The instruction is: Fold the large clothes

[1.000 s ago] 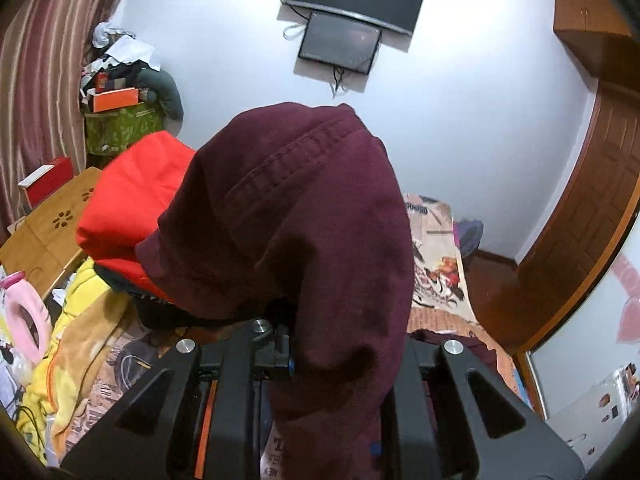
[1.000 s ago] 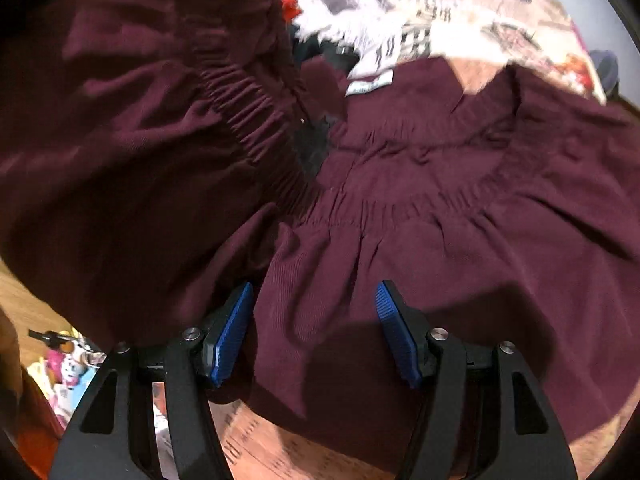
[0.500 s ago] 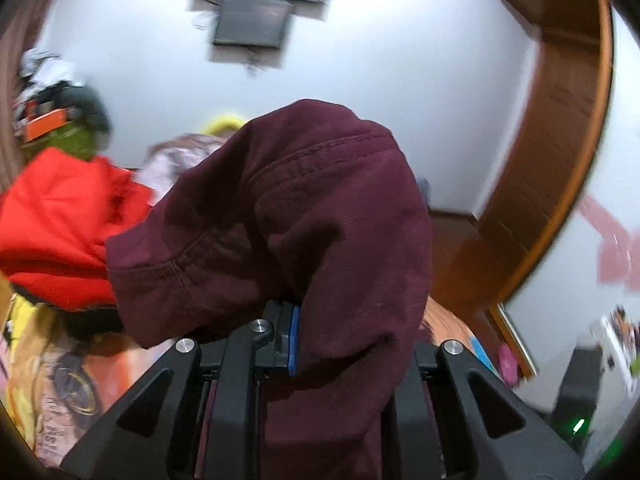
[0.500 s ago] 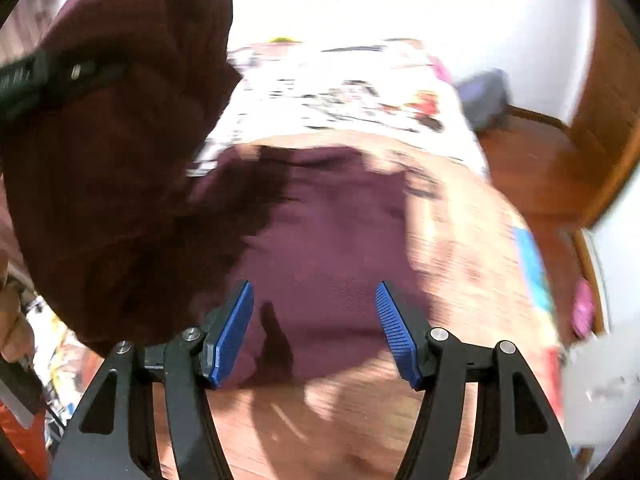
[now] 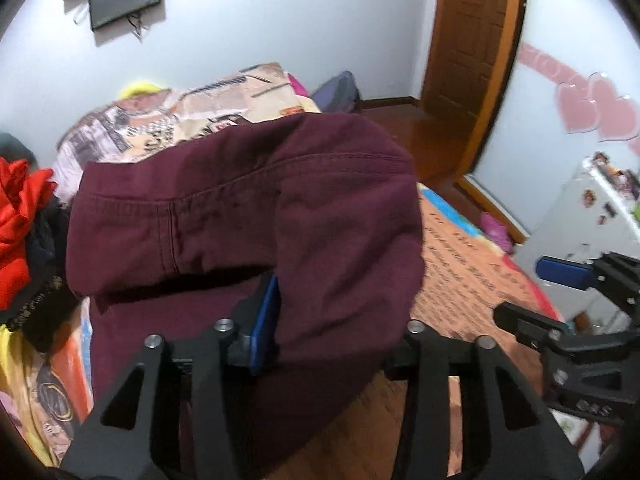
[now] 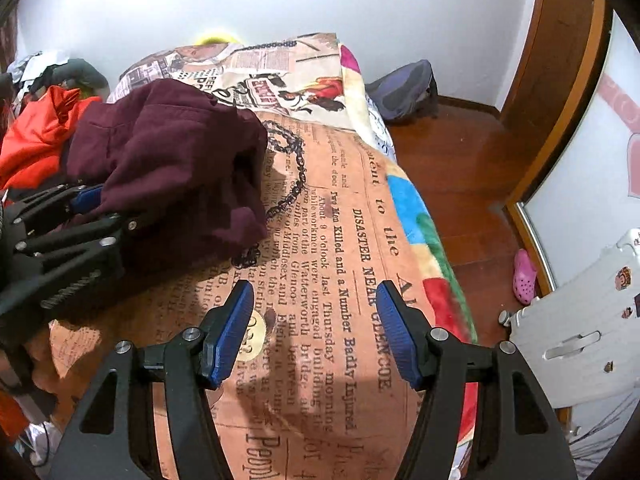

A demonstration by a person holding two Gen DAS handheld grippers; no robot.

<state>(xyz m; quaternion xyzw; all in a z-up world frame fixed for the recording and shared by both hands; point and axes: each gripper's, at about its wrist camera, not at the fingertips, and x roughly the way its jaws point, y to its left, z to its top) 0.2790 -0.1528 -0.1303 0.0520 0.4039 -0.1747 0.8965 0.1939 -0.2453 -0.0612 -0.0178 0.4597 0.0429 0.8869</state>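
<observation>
bed (image 6: 360,208) | newsprint blanket (image 6: 320,280) | maroon garment (image 6: 172,152), red clothes (image 6: 36,136)

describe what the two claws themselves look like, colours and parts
Both match. The left claw and the right claw are matte black plastic frames with triangular cut-outs and silver round bolt heads at the joints. Each finger ends in a blue ribbed rubber pad. From the right wrist view, a coiled metal spring shows on the left claw's body. No cables or sleeves are visible.

Maroon garment (image 5: 248,216), orange newsprint-patterned blanket (image 6: 320,264)
</observation>
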